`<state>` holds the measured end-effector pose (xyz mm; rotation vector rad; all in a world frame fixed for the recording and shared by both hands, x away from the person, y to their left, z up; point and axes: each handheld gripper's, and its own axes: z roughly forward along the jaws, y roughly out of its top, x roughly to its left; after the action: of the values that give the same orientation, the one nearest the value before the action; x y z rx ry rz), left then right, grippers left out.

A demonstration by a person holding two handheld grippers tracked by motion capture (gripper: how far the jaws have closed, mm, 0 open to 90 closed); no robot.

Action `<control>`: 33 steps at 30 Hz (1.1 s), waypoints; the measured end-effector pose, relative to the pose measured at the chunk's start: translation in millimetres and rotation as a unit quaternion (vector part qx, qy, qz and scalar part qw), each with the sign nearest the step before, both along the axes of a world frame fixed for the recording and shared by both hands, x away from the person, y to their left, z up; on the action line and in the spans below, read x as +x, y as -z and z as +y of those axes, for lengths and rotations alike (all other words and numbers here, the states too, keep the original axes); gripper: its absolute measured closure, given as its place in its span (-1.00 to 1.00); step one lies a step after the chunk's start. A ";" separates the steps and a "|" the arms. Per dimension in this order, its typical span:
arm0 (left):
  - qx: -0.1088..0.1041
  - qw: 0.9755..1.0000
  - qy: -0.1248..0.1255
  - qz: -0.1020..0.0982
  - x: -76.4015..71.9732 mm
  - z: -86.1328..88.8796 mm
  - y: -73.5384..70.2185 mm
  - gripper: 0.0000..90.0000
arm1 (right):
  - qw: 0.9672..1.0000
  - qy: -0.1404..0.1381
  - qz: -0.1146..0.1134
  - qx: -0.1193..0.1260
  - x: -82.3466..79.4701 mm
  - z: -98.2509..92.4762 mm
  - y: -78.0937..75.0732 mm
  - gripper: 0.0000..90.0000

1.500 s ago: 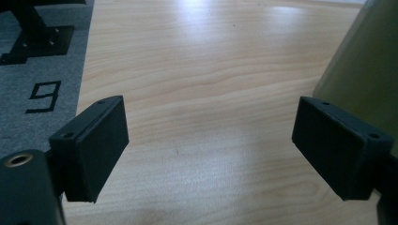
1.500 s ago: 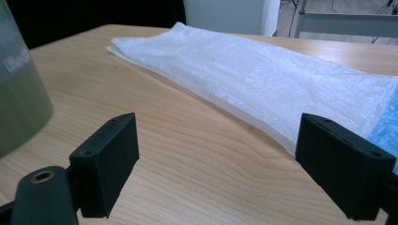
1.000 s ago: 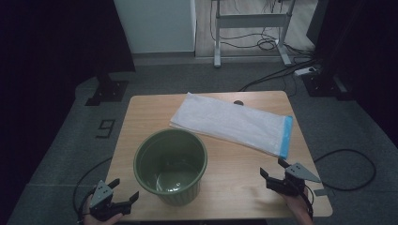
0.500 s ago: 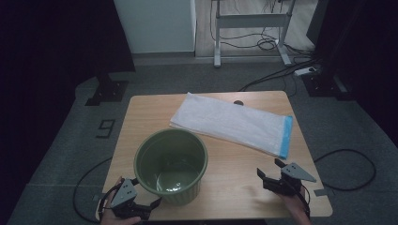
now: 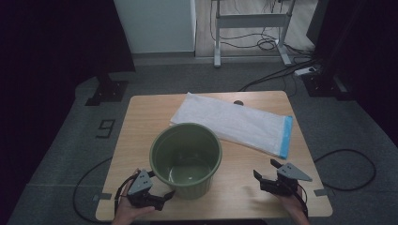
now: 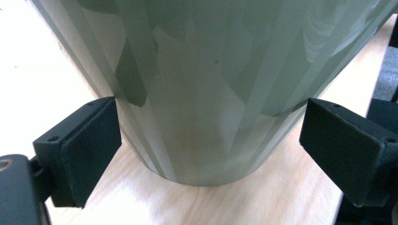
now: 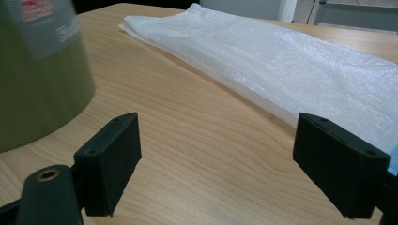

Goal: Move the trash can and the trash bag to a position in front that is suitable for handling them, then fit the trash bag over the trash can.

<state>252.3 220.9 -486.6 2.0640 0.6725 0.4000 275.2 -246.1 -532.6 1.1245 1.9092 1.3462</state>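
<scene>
A green pot (image 5: 186, 159) stands upright at the near middle of the tabletop (image 5: 141, 117), empty as far as its inside shows. A white bag (image 5: 232, 123) with a blue end strip lies flat beyond it, toward the far right, just apart from the rim.

The left gripper (image 5: 159, 197) sits at the pot's near left foot. In the left gripper view its jaws stand open on either side of the tapered base (image 6: 206, 140); the left jaw lies touching or almost touching the wall, the right jaw clear of it. The right gripper (image 5: 265, 174) hovers over bare wood at the near right, jaws open and empty, well apart from pot and bag.

Handling, as a judgement: the pot looks rigid, smooth and glossy, so likely slippery; its taper may let jaws slide down, and a hold on the rim or wall seems surer than one at the base. The bag appears thin, soft and light, best pinched at an edge.

A pale label (image 7: 44, 21) on the pot's side carries red and small print, too blurred to read.
</scene>
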 end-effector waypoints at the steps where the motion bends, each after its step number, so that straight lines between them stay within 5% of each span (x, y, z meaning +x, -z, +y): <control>1: 0.003 1.000 0.001 -0.001 2.5 -4.5 -0.1 -0.87 | 1.000 0.000 -0.001 0.001 -1.0 -1.7 -0.4 -0.66; 20: 0.019 1.000 0.011 0.012 42.0 -57.7 -2.8 -0.86 | 1.000 0.012 -0.001 0.007 -12.2 -17.9 -0.3 -0.65; 26: 0.032 0.999 -0.028 -0.001 29.6 -50.0 -3.8 -0.79 | 1.000 0.009 -0.001 0.004 -15.2 -17.8 -0.4 -0.65; 33: 0.026 0.998 -0.061 0.009 10.3 -19.9 5.8 -0.77 | 1.000 0.018 -0.002 0.006 -13.1 -20.0 -0.6 -0.65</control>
<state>262.6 201.0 -492.4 2.0839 0.8095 0.4731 262.1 -266.1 -531.9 1.1562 1.8725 1.3405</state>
